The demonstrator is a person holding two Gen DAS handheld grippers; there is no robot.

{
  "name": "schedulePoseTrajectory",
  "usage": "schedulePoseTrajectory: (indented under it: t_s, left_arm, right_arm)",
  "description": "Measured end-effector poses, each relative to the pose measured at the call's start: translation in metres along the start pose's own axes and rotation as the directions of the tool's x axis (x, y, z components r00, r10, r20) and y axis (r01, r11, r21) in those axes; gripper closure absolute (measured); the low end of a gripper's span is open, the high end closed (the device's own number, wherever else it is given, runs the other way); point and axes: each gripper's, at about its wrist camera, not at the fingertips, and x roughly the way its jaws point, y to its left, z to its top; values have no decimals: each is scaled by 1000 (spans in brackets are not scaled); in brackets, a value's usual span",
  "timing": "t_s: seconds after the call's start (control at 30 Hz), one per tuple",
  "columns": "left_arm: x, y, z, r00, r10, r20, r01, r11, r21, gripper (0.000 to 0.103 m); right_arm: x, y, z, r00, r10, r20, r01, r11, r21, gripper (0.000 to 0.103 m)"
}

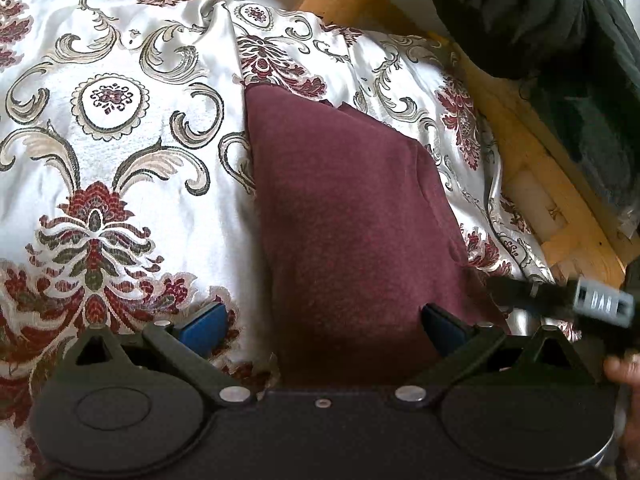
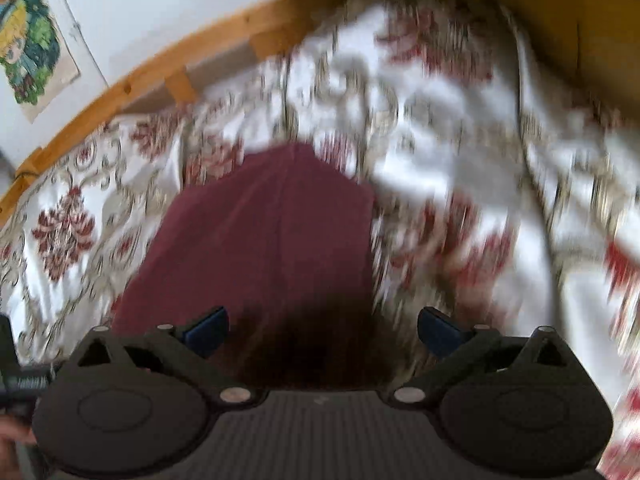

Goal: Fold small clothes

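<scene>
Maroon garment (image 1: 352, 216) on floral bedspread (image 1: 120, 120) — both hand-held grippers, left (image 1: 324, 322) and right (image 2: 323, 330), gape empty; no legible writing.

The bed is being viewed from close above by both wrist cameras, each looking forward and down past its own fingers. The maroon garment (image 1: 352, 216) on the floral bedspread (image 1: 120, 128) is being shared by both views. The right view is being blurred; the wooden bed frame (image 2: 168, 64) and wall are being caught beyond.

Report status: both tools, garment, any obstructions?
Left tool open, right tool open, both empty. Maroon garment lies folded on the patterned bedspread. Nothing on it; right view blurred.
</scene>
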Motion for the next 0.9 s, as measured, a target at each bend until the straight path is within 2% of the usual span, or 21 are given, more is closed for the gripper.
schedulePoseTrajectory:
  t_s: [0.1, 0.27, 0.9]
  left_arm:
    - [0, 0, 0, 1000, 0, 0, 0, 1000, -6, 1]
    - [0, 0, -1, 1000, 2, -1, -2, 1000, 0, 1]
    - [0, 1, -2, 1000, 0, 4, 0, 1000, -1, 1]
  right_arm:
    - [13, 0, -12, 996, -56, -63, 59, 997, 56, 0]
    - [24, -1, -11, 993, -67, -92, 72, 996, 47, 0]
    - [28, -6, -10, 996, -42, -80, 49, 994, 95, 0]
